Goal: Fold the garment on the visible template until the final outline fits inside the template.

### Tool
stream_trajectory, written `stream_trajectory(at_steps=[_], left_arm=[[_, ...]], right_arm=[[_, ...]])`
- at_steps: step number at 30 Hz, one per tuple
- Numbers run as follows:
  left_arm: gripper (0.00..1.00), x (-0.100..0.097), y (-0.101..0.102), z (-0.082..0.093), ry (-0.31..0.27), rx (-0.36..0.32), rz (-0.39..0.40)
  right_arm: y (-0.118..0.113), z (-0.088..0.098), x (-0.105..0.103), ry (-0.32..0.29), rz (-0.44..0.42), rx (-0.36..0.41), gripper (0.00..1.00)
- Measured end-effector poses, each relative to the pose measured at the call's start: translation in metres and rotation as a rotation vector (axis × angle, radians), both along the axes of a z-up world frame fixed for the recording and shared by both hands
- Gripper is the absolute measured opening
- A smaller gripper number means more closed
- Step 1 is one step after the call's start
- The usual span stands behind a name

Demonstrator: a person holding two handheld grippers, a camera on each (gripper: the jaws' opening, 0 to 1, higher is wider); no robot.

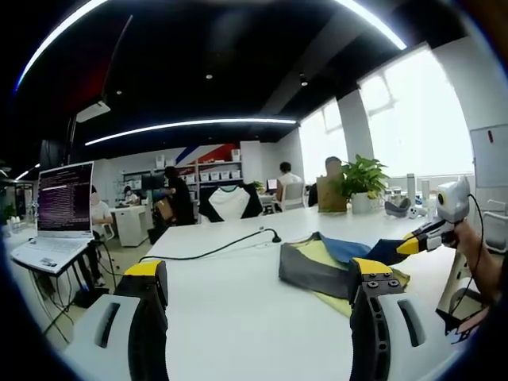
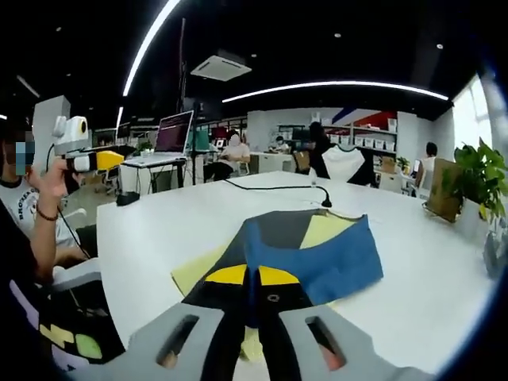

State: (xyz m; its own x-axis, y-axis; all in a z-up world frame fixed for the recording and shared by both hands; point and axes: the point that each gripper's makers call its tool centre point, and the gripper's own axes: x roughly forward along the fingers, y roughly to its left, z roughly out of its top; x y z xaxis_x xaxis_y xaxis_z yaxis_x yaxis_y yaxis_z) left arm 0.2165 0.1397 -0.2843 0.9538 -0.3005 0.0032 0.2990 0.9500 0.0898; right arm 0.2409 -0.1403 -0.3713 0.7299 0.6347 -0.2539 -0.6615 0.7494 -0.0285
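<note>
Right claw (image 2: 252, 278) pinches garment (image 2: 317, 254); cable (image 2: 274, 188), plant (image 2: 476, 178) beyond.

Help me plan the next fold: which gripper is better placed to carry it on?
Right, probably. The right gripper is closed on the garment at its near edge, over the yellow template. The left gripper is open, held above bare table beside the garment.

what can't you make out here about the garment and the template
- Template: right gripper view, mostly covered by the garment; its outline can't be traced.
- Garment's near edge: same view, hidden behind the right gripper, so a pinch is unconfirmed.
- Garment's right part: left gripper view, blocked by the left gripper's own jaw.
</note>
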Motion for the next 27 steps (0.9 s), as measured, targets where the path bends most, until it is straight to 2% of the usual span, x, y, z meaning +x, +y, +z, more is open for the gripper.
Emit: stream_trajectory(at_steps=[4, 11, 14, 19, 27], left_arm=[[1.0, 0.0, -0.002, 0.0, 0.001, 0.001, -0.005], [1.0, 0.003, -0.009, -0.006, 0.019, 0.0, -0.021], [1.0, 0.003, -0.016, -0.003, 0.005, -0.046, -0.049], [1.0, 0.003, -0.018, -0.004, 0.004, -0.03, -0.054], [1.0, 0.004, -0.027, -0.008, 0.014, -0.024, -0.076]], right_arm=[[-0.012, 0.009, 0.004, -0.072, -0.066, -0.035, 0.0], [-0.021, 0.019, 0.001, -0.086, -0.077, -0.012, 0.0], [-0.026, 0.024, 0.0, -0.102, -0.088, 0.007, 0.0], [-0.036, 0.032, -0.002, -0.137, -0.115, 0.019, 0.0], [-0.053, 0.039, -0.002, -0.15, -0.151, 0.041, 0.0]])
